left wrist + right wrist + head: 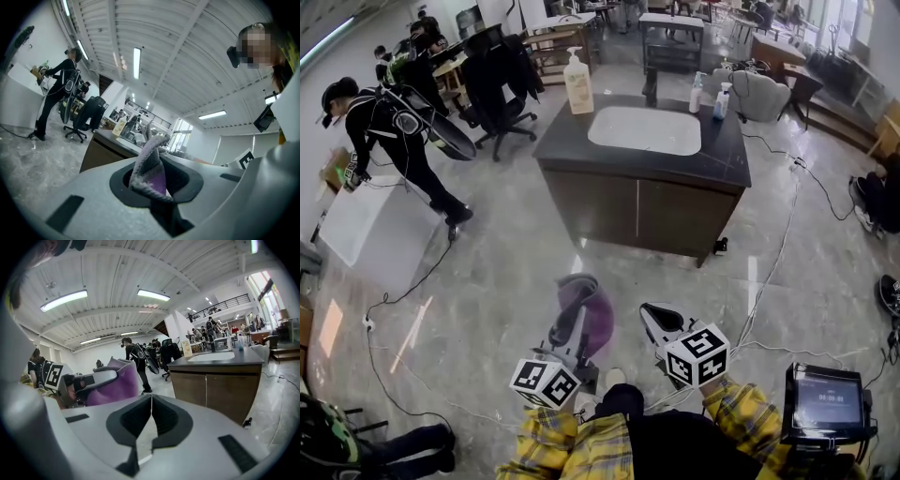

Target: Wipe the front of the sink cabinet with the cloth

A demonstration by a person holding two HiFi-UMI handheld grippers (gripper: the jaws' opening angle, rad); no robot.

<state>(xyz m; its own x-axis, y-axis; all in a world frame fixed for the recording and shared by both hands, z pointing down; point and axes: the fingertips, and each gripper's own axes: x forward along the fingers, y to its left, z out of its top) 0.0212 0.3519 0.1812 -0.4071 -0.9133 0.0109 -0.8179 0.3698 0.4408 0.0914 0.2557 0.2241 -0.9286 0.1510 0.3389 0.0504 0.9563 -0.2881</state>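
Currently held: the cloth (149, 164), a purple-and-grey fabric, is clamped in the left claw (157, 182), whose jaws are clenched on a bunched fold.
Cloth position: it is held well short of the sink cabinet (637, 211), on the side that the doors face and above the floor. The doors are not touched.
Right claw (151, 420): the jaws are pressed together with nothing between them. It is held just beside the cloth and equally far from the cabinet.
Handling: the cloth is judged light, soft and limp. A free flap stands above the jaws and may be expected to fold under pressure.
Hold point: a grip at the bunched middle is advised, so that a broad pad is left to be pressed flat against the doors.
Task state: wiping is judged not yet begun.
Counter (562, 141): a soap bottle (577, 84) is seen near the left rear corner of the cabinet's top.
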